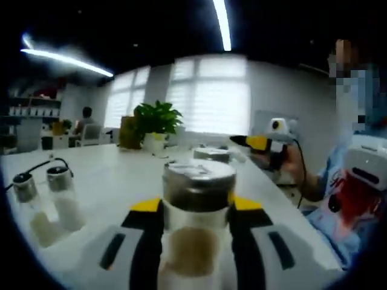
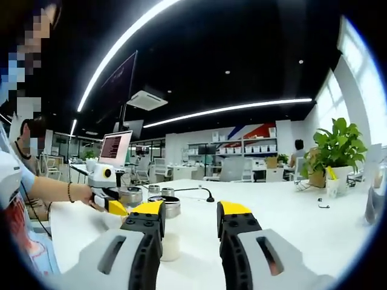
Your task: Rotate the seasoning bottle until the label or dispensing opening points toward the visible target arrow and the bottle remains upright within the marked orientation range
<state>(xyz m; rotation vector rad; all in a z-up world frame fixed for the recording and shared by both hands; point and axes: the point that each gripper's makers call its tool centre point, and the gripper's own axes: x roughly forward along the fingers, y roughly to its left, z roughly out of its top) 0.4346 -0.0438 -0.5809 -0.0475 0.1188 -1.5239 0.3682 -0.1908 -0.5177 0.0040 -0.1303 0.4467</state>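
Observation:
A glass seasoning bottle (image 1: 196,208) with a shiny metal cap stands upright between my left gripper's (image 1: 196,211) yellow-tipped jaws, which are shut on its sides. Pale powder fills its lower half. From the right gripper view the same bottle (image 2: 130,196) shows at the left, with the left gripper (image 2: 116,207) in a person's hand beside it. My right gripper (image 2: 190,211) hovers open above the white table (image 2: 290,217) with nothing between its jaws. It also appears at the right of the left gripper view as the right gripper (image 1: 245,141), held off the table. No arrow mark is visible.
Two small shakers (image 1: 45,199) with white contents stand at the left. Another metal-capped jar (image 1: 211,154) sits behind the held bottle, and a capped jar (image 2: 170,208) stands near my right jaws. A potted plant (image 2: 337,148) is far across the table, and a laptop (image 2: 115,148) is at the left.

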